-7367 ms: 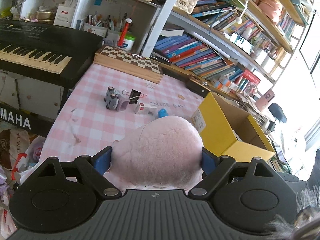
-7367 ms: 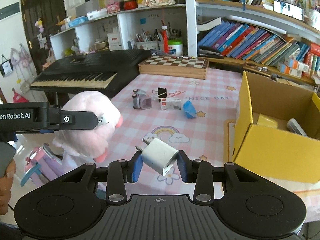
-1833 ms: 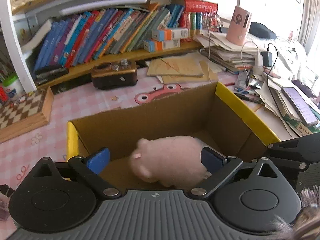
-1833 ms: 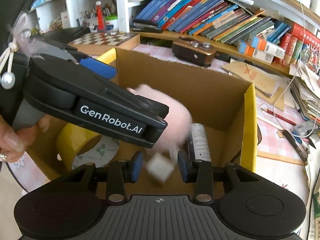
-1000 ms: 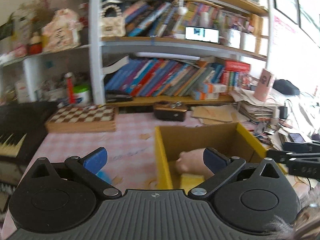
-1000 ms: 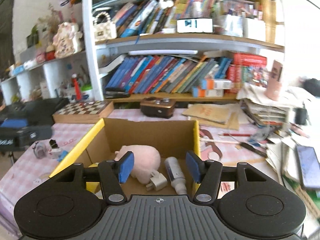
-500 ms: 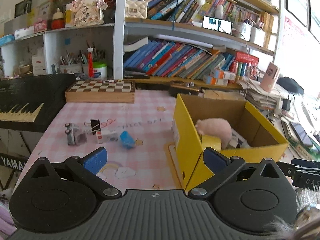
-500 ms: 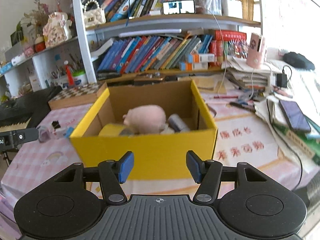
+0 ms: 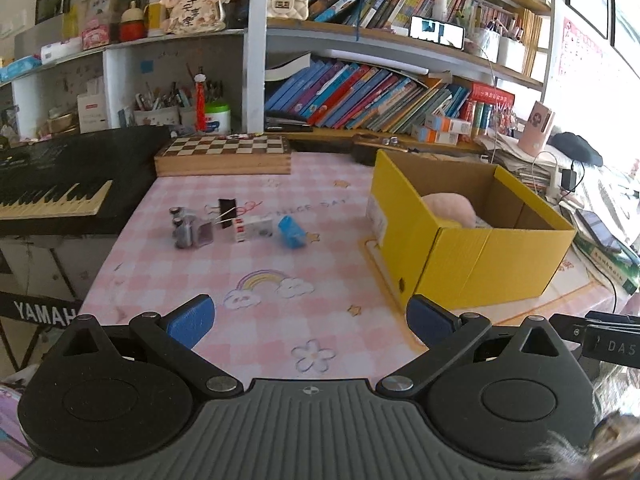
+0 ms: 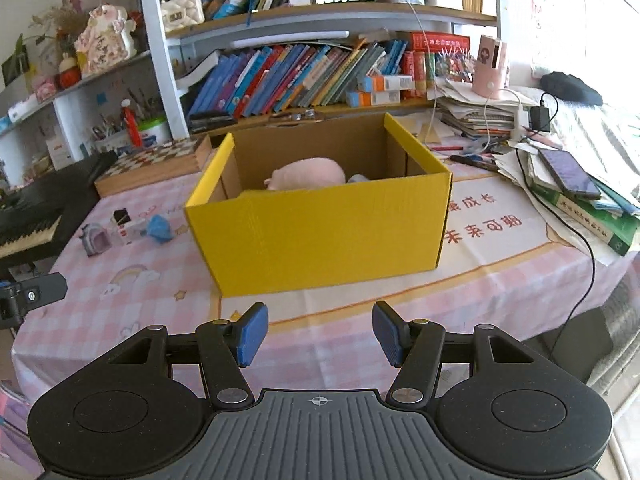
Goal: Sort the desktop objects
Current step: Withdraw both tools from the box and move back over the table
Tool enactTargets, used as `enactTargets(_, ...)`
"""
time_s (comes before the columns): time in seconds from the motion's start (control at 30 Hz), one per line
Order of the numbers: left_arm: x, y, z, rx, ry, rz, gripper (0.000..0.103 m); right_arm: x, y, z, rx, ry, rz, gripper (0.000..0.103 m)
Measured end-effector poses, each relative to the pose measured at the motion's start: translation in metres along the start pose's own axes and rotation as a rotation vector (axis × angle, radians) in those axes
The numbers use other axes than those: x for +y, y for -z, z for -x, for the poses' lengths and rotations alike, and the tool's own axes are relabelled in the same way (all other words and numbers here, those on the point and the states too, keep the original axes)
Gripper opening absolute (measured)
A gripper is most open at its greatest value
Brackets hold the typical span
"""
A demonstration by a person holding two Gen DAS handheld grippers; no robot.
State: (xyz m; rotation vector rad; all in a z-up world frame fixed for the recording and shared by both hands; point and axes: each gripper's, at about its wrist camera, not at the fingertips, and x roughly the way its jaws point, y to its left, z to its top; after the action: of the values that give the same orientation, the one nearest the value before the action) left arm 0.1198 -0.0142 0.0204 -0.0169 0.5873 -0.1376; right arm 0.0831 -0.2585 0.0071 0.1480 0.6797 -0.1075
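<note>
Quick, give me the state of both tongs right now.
Left tongs: open, holding nothing, above the pink tablecloth.
Right tongs: open, holding nothing, in front of the yellow box.

keyboard stand (image 9: 44,312): "YAMAH" (cut off) | tablecloth (image 9: 312,208): "NICE DAY"

I see a corrugated cardboard box (image 10: 320,232), matt yellow outside and raw brown inside, holding a fuzzy pink plush (image 10: 308,174). The worktop (image 9: 260,312) wears a smooth printed cloth in pink check. My left hand-held gripper (image 9: 310,320) and right hand-held gripper (image 10: 318,334) are matt black plastic with ribbed bodies, blue rubbery pads (image 10: 252,334) and small metal pivot pins. Far left, the chessboard (image 9: 224,156) looks like varnished wood.
</note>
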Motion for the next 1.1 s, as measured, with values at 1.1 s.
enactTargets(1.1,0.079,0.038,0.035,0.092,0.065,-0.05,0.103,0.105,0.054,0.025,0.093,-0.087,0.084,0.065)
